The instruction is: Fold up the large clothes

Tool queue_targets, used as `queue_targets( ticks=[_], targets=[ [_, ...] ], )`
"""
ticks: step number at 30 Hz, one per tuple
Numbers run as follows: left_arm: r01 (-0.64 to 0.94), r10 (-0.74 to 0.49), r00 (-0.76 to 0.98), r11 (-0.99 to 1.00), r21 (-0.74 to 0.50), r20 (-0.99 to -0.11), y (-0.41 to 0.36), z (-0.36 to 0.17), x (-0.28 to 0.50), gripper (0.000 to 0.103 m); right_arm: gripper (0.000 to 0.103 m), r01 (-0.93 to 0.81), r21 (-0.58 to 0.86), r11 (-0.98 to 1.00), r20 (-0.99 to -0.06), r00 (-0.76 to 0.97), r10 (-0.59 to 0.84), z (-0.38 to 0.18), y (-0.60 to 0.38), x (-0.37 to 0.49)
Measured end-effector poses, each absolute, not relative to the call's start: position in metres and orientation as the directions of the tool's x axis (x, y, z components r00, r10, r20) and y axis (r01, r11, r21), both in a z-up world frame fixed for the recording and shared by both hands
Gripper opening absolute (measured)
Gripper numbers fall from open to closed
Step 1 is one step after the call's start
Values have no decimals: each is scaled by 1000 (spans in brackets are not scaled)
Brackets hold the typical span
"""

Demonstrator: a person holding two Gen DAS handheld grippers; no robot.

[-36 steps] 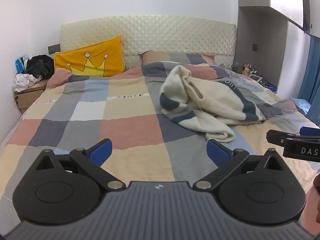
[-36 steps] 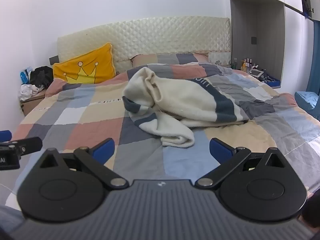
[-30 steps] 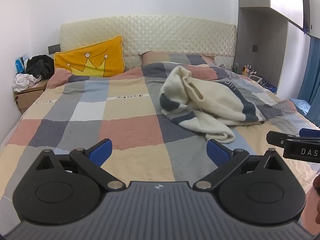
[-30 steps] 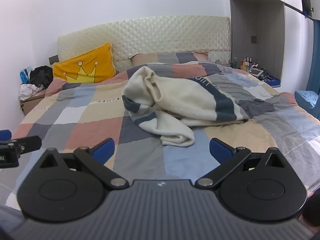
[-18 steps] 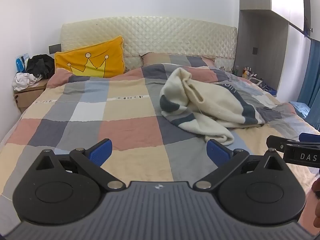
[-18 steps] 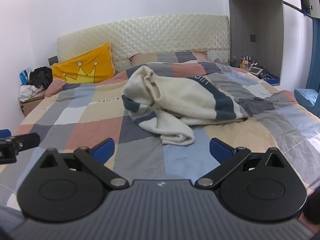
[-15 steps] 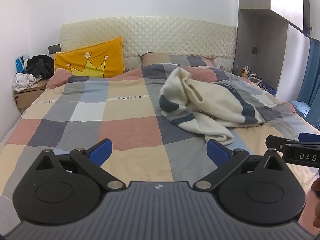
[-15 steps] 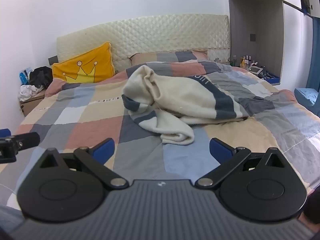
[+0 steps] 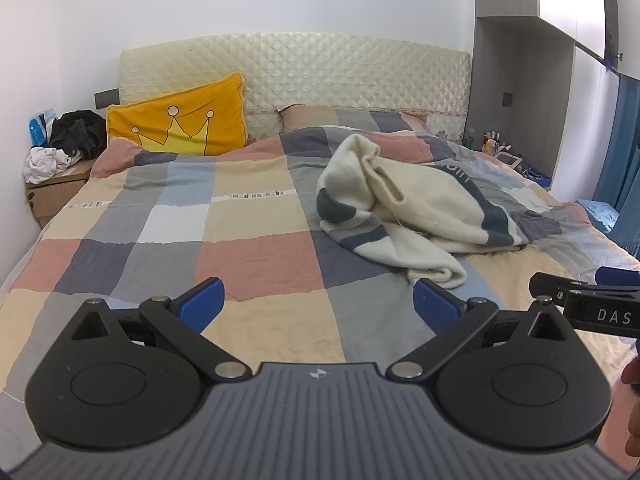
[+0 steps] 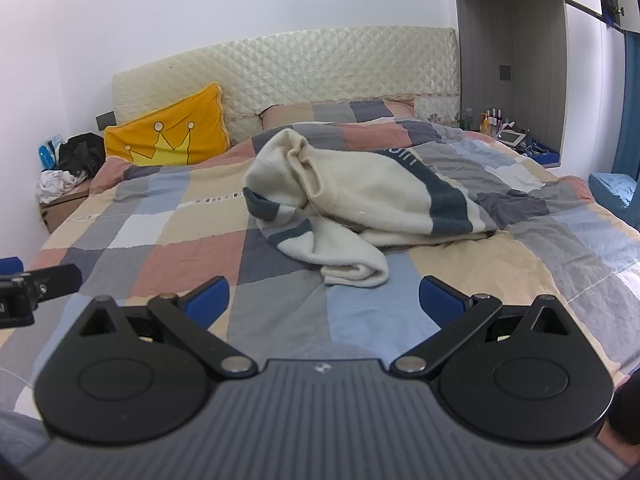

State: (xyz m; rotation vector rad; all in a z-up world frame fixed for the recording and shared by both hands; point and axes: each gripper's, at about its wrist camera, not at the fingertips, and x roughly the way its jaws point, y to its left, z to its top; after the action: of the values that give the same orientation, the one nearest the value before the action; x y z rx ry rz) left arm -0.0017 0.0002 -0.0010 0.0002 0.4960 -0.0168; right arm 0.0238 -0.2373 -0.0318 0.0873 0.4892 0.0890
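Left wrist view: left gripper (image 9: 318, 304) spread wide, blue pads (image 9: 200, 304) far apart, nothing between them, held above checked bedspread (image 9: 256, 256) near foot of bed. Crumpled cream sweater (image 9: 416, 216) with dark blue-grey stripes at 1 o'clock from gripper, lying in a heap on bedspread right of centre, one rolled cream end reaching down just beside right-hand pad at 2 o'clock. Yellow crown cushion (image 9: 180, 124) at 11 o'clock, leaning on quilted headboard (image 9: 340, 68). Heap of dark and white clothes (image 9: 64, 144) on bedside box at 10 o'clock. Tip of other tool, lettered DAS, poking in at 3 o'clock.

Right wrist view: right gripper (image 10: 323, 300) likewise gaping wide, pads (image 10: 440, 300) well apart and gripping nothing, poised over bedspread (image 10: 168, 256). Sweater (image 10: 360, 204) at 12 o'clock, bunched and unfolded, rolled end nearest gripper lying between lines of both fingers yet apart from them. Cushion (image 10: 168, 136) at 10 o'clock against headboard (image 10: 320, 68). Bottles on shelf (image 10: 492, 120) at 2 o'clock, beside grey wardrobe. Left gripper's finger visible at 9 o'clock, at frame edge.
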Motion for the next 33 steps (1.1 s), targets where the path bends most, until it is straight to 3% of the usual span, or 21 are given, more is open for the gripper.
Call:
queue_targets(
  ticks=[33],
  targets=[
    [16, -14, 879, 1000, 0, -476, -3, -1, -1, 102, 103, -55, 106, 993, -467, 879, 99, -34, -239, 21]
  ],
)
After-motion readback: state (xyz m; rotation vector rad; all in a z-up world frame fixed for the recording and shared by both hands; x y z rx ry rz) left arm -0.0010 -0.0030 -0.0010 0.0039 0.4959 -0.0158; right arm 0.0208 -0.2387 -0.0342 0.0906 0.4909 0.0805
